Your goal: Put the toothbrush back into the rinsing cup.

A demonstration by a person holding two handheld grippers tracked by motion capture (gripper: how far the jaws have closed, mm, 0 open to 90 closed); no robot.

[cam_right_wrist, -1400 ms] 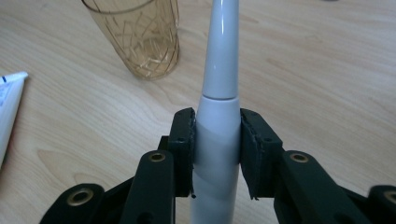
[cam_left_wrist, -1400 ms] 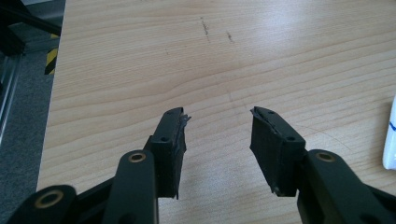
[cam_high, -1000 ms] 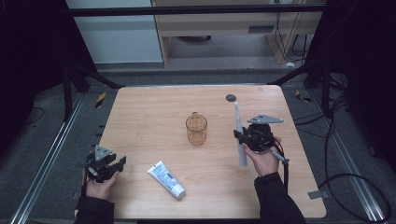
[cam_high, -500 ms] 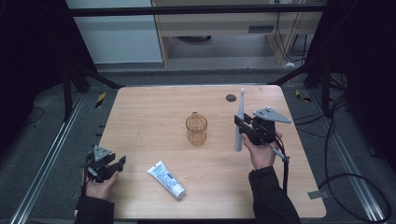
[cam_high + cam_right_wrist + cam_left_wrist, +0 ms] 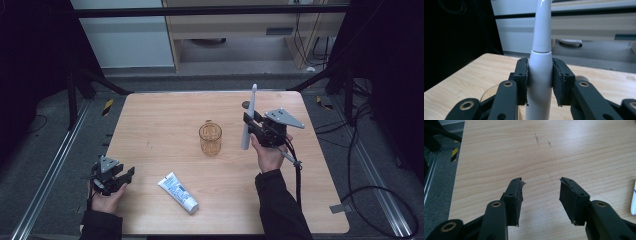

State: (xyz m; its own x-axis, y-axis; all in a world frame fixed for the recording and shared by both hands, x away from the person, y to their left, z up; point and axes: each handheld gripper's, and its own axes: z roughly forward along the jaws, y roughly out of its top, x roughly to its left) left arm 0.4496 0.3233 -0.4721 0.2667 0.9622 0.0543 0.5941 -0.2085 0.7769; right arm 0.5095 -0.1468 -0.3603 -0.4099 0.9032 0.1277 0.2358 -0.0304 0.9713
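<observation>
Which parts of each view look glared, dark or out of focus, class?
High view: surroundings black, table evenly lit. Left gripper view: pale glare on the wood at upper right. Right gripper view: toothbrush sharp between the jaws, background shelves soft, left side black.

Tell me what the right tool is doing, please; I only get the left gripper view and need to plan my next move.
Observer: The right tool is shut on a white electric toothbrush, held near upright with its thin end up.
Operator: Is anything on the table close to it?
Observer: A clear glass mug stands at mid-table, just left of the toothbrush in the high view.
Operator: And the white thing at my right edge?
Observer: That is a toothpaste tube, lying flat near the person's edge of the table.
</observation>
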